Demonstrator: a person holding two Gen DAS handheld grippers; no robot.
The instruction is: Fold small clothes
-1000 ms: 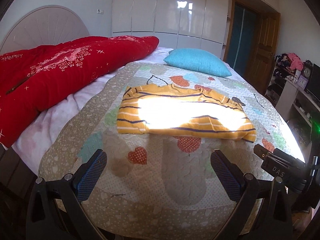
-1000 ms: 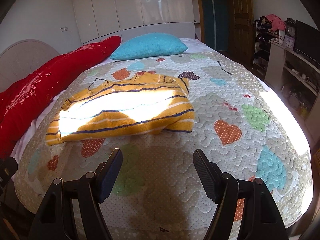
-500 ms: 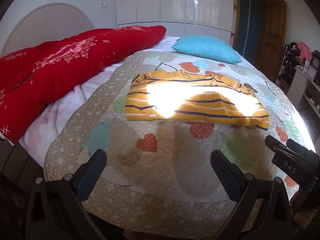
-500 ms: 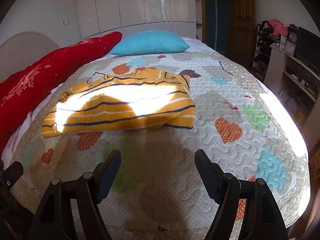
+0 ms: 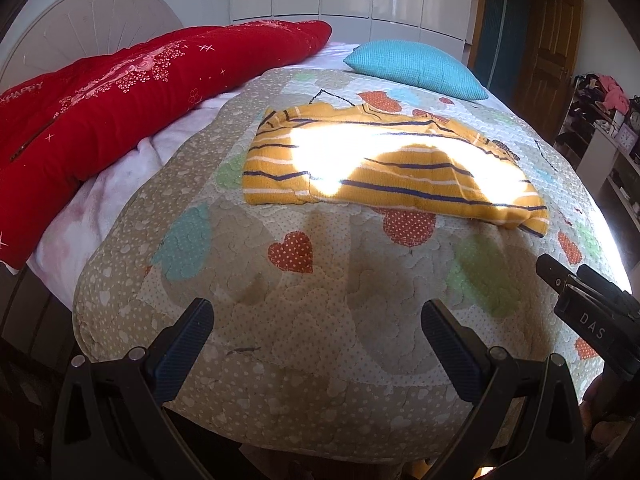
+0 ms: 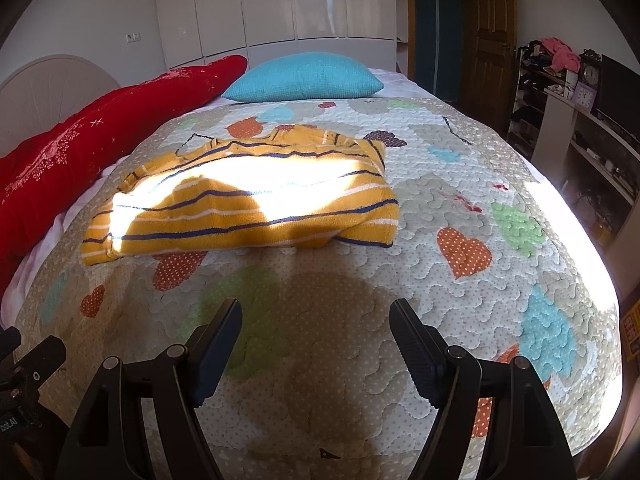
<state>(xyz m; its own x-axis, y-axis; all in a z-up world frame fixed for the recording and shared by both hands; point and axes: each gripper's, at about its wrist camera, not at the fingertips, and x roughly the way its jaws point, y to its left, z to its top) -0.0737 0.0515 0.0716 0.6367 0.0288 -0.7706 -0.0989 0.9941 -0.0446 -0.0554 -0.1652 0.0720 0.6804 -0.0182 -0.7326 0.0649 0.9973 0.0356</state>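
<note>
A wide bed fills most of the room, covered by a quilted bedspread (image 5: 320,312) in beige with white dots, patched with orange, green and blue hearts. On the middle of that bedspread lies the yellow striped top (image 5: 384,168), folded into a long flat band with navy and white stripes, a bright patch of sunlight falling across it; from the right wrist view the same yellow striped top (image 6: 248,208) sits a little left of centre, its nearer edge toward the foot of the bed. Along the left side of the bed a thick red quilt (image 5: 120,96) with pale floral embroidery is bunched up, resting on a pale pink sheet (image 5: 100,200), and a turquoise pillow (image 6: 304,78) lies beyond the top, near the far edge. A rounded white headboard (image 5: 92,24) stands behind the red quilt, glossy white wardrobe doors (image 6: 280,4) line the far wall, and a brown wooden door (image 6: 488,44) stands to the right. Open shelving (image 6: 560,112) on the right holds clothes and a small clock. The left gripper (image 5: 316,332) hangs over the foot of the bed with its fingers spread wide, holding nothing, well short of the top; the right gripper (image 6: 316,328) is likewise spread and empty above the near bedspread.
</note>
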